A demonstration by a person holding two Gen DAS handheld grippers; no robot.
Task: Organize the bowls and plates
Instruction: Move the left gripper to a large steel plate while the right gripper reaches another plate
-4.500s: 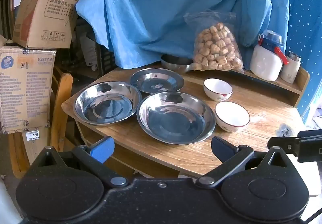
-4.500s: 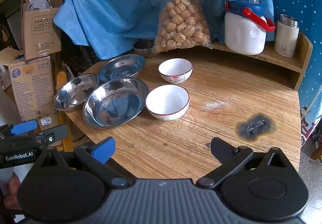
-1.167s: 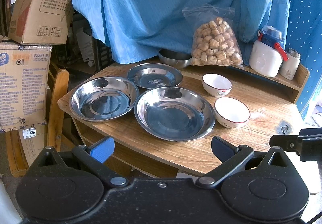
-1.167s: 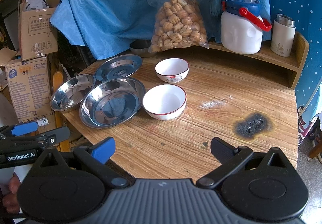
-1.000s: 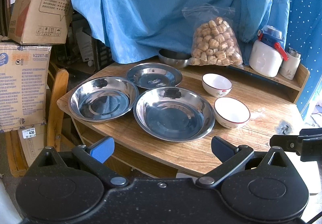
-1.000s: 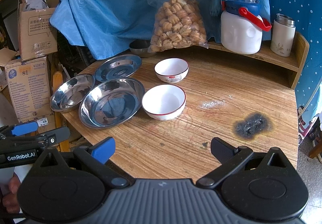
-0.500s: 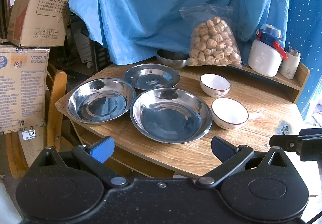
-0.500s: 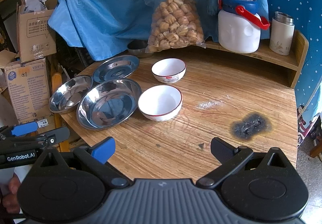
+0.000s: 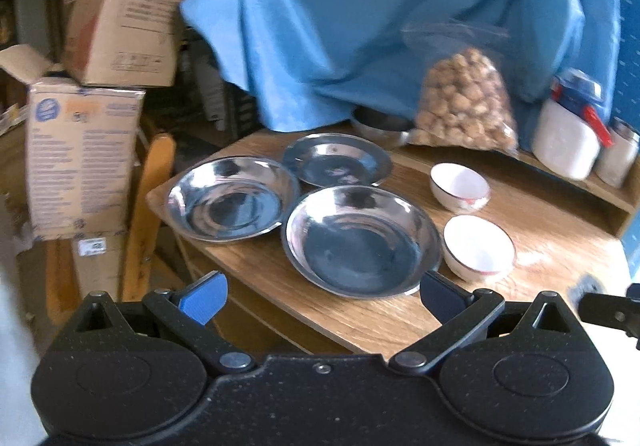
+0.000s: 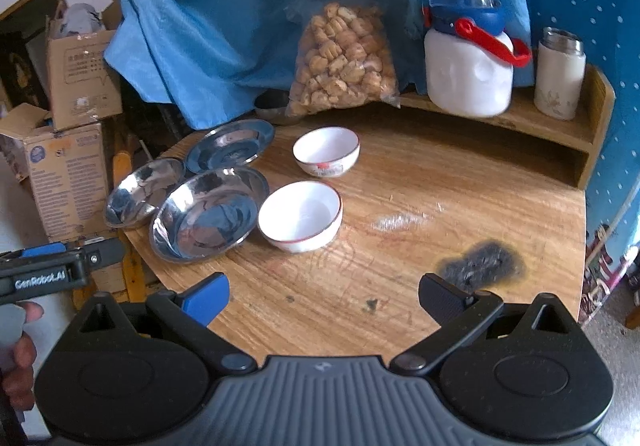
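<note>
Three steel plates lie on the wooden table (image 10: pixel 460 181): a large one (image 9: pixel 360 240) nearest, one (image 9: pixel 232 197) at the left edge, a smaller one (image 9: pixel 336 161) behind. Two white bowls stand right of them, the near one (image 9: pixel 478 248) and the far one (image 9: pixel 460 185). The large plate (image 10: pixel 210 211) and both bowls (image 10: pixel 300 215) (image 10: pixel 326 151) also show in the right wrist view. My left gripper (image 9: pixel 320 292) is open and empty, just short of the large plate. My right gripper (image 10: pixel 324 294) is open and empty over the table's near edge.
A bag of snacks (image 10: pixel 342 65), a steel bowl (image 9: pixel 380 125), a white jug (image 10: pixel 468 73) and a flask (image 10: pixel 560 73) stand at the back by a raised shelf. Cardboard boxes (image 9: pixel 80 149) and a wooden chair (image 9: pixel 150 197) are left of the table. A dark burn mark (image 10: pixel 480 262) marks the tabletop.
Both grippers have moved forward and to the left toward the table. The dishes look larger. Nothing on the table has moved.
</note>
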